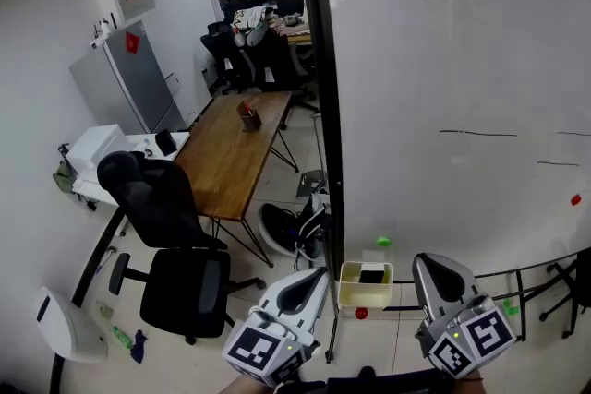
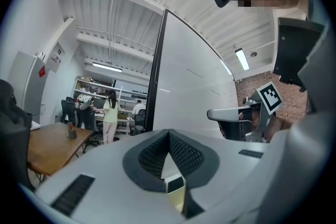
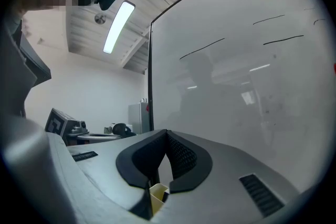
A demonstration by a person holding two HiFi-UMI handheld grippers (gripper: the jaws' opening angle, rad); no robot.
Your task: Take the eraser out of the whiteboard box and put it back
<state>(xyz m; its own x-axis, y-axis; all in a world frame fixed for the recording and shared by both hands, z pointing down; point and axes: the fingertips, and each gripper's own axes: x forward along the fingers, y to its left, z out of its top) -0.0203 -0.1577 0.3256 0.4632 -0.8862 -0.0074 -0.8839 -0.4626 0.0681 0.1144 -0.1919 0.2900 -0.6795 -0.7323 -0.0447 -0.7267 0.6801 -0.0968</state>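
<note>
Head view: the black block eraser [image 1: 372,276] sat inside the pale yellow open-topped box [image 1: 347,293] at the foot of the glossy white whiteboard [image 1: 462,60]. The box was right between the left hand-held gripper [image 1: 319,273] and the right hand-held gripper [image 1: 425,259]. The eraser's long side ran across the frame, and the left looked a hair nearer, I'd guess. Left gripper view: the left hand-held gripper [image 2: 169,134] had its tips together, gripping nothing, with the box [image 2: 176,188] peeking through below. Right gripper view: the right hand-held gripper [image 3: 167,134] was fully closed and empty too, with a corner of the box [image 3: 157,194] under it.
</note>
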